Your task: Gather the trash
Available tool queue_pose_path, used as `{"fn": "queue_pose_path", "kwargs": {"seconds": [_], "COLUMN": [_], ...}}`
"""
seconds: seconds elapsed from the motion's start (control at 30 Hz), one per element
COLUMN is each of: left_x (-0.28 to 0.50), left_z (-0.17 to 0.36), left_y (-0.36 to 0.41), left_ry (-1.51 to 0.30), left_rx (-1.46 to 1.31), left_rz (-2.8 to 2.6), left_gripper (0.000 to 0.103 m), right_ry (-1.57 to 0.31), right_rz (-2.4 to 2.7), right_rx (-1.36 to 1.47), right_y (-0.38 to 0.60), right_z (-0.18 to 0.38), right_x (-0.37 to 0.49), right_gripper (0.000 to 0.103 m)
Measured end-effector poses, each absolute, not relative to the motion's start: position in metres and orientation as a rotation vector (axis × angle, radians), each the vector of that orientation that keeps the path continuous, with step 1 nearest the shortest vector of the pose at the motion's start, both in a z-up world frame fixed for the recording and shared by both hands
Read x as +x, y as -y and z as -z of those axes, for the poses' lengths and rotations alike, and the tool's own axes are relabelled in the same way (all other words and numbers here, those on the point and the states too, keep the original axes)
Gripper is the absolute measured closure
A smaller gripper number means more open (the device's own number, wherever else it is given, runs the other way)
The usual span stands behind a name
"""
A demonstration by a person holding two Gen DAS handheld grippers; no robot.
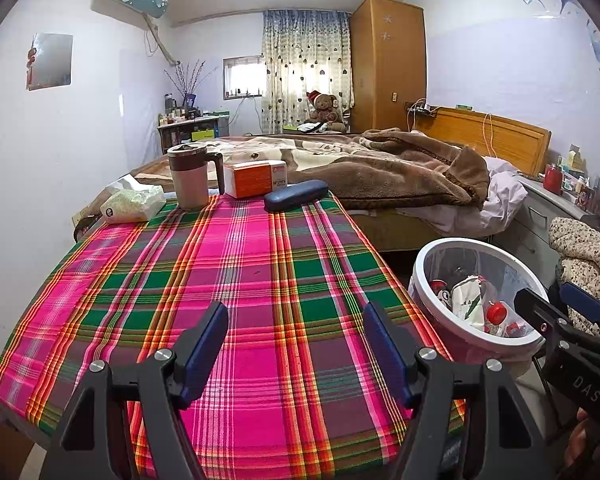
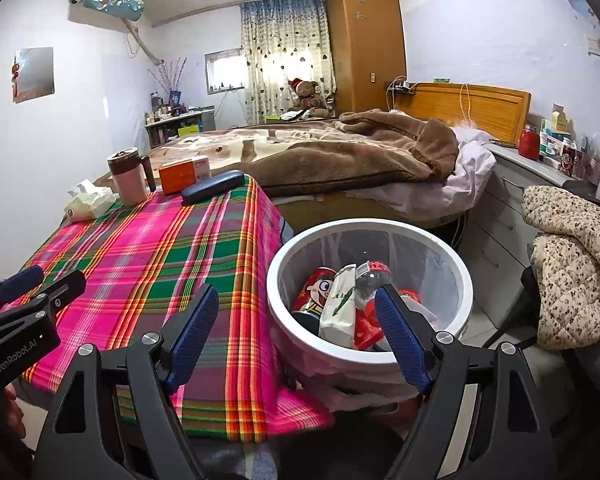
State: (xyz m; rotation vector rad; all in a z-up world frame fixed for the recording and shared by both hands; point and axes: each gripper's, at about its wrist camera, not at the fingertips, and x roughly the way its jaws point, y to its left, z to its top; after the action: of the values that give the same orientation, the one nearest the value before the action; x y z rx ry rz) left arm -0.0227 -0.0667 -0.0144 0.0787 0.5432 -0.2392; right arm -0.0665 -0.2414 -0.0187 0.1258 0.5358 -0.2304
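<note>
Bedroom clutter frames a round white plastic bin (image 2: 370,344) at lower centre, holding red cans, a crumpled white wrapper (image 2: 338,304) and a clear bottle. Beside it, the pink-green plaid tabletop (image 1: 260,272). Left tool (image 1: 296,344) and right tool (image 2: 296,332) both spread, empty.

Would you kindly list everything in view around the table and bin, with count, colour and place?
tablecloth: one, pink-green plaid, covering the table
mug: one, cream and brown, table's far end
orange box: one, beside the mug
glasses case: one, dark blue, in front of the box
tissue pack: one, white-green, far left corner
trash bin: one, white rim, on the floor right of the table, holding bottles and wrappers
bed: one, brown blanket, behind the table
left gripper: jaws open, empty
right gripper: jaws open, empty
</note>
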Motion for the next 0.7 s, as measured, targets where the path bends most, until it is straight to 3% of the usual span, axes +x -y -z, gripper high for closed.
{"fn": "queue_pose_path", "kwargs": {"seconds": [0.7], "left_x": [-0.0220], "left_z": [0.0163], "left_y": [0.0674], "left_ry": [-0.545], "left_rx": [0.083], "left_rz": [0.235], "left_gripper": [0.033], "right_ry": [-0.537], "right_rz": [0.233], "right_rx": [0.127], "right_y": [0.2405], "right_z": [0.0189], "right_x": [-0.0671], "right_gripper": [0.021]}}
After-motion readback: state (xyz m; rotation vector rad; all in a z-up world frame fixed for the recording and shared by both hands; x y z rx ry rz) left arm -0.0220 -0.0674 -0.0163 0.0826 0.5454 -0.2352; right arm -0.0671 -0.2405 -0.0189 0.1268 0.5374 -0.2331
